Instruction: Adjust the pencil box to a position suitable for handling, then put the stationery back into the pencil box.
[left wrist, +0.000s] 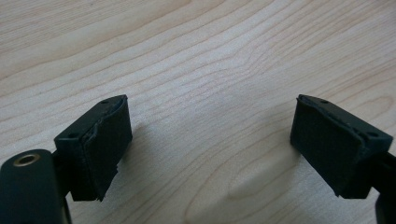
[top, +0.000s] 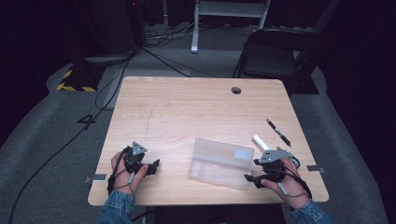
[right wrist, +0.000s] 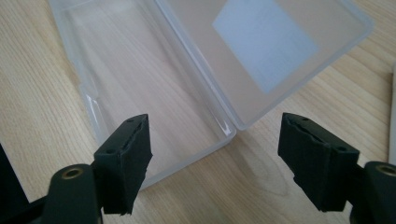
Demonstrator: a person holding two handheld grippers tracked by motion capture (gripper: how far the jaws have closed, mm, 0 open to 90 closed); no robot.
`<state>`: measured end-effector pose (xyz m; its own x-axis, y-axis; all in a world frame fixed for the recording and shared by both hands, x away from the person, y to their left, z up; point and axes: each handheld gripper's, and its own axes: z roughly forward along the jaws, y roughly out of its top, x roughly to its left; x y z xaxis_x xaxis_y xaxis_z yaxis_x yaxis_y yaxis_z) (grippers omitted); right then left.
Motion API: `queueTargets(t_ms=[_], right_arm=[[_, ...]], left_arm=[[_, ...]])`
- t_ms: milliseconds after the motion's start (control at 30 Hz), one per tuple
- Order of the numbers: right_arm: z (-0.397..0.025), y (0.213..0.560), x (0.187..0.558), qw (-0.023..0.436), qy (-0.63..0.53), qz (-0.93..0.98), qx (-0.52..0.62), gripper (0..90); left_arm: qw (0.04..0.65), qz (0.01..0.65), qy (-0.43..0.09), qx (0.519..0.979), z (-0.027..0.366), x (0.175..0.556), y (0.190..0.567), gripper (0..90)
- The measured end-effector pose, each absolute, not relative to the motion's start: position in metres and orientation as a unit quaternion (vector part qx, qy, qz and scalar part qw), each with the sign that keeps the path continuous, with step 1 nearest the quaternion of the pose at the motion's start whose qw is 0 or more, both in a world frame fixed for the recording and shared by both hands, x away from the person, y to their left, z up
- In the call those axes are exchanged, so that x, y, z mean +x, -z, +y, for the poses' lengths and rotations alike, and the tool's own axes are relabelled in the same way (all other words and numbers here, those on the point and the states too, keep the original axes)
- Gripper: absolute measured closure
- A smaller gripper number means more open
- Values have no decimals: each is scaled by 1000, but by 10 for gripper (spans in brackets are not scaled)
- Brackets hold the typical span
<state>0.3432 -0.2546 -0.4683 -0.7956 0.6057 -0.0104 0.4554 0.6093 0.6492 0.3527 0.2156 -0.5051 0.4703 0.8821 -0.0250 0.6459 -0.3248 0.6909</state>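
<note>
An open clear plastic case (top: 222,162) lies on the wooden table (top: 187,107), near the front and right of centre. Its lid carries a pale label (right wrist: 264,42), and its tray (right wrist: 140,93) holds nothing. My right gripper (top: 252,170) sits just right of the case, open, jaws pointing at its near end. In the right gripper view the right gripper (right wrist: 215,135) frames the case's corner with nothing between the pads. My left gripper (top: 153,166) rests at the front left, open. In the left gripper view the left gripper (left wrist: 212,119) has bare wood between its pads.
A black pen (top: 279,132) and a white stick (top: 260,142) lie at the right, behind my right gripper. A cable hole (top: 236,90) sits near the far edge. A dark chair (top: 271,56) stands beyond the table. Tape strips (top: 99,177) mark the front corners.
</note>
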Motion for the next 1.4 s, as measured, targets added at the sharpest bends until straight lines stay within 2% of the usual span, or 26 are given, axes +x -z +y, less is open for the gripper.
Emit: queueTargets(t_ms=[333,1000,1067,1133,1200,1267,1400], right_arm=[[-262,453,347,130,-350,875,309,261],[-290,423,381,170,-387,839,343,263],[-292,422,386,172,-385,837,349,287],[-297,419,393,175,-381,836,355,362],[-298,417,397,176,-381,833,360,367],[-302,414,407,180,-376,832,367,421],[-311,414,426,186,-357,831,384,469]], left_arm=[[325,481,-181,794,216,353,505,131],[325,481,-181,794,216,353,505,131],[325,481,-180,794,216,353,505,131],[325,481,-180,794,216,353,505,131],[325,481,-181,794,216,353,505,131],[325,482,-181,794,216,353,505,131],[324,482,-182,794,216,353,505,131]])
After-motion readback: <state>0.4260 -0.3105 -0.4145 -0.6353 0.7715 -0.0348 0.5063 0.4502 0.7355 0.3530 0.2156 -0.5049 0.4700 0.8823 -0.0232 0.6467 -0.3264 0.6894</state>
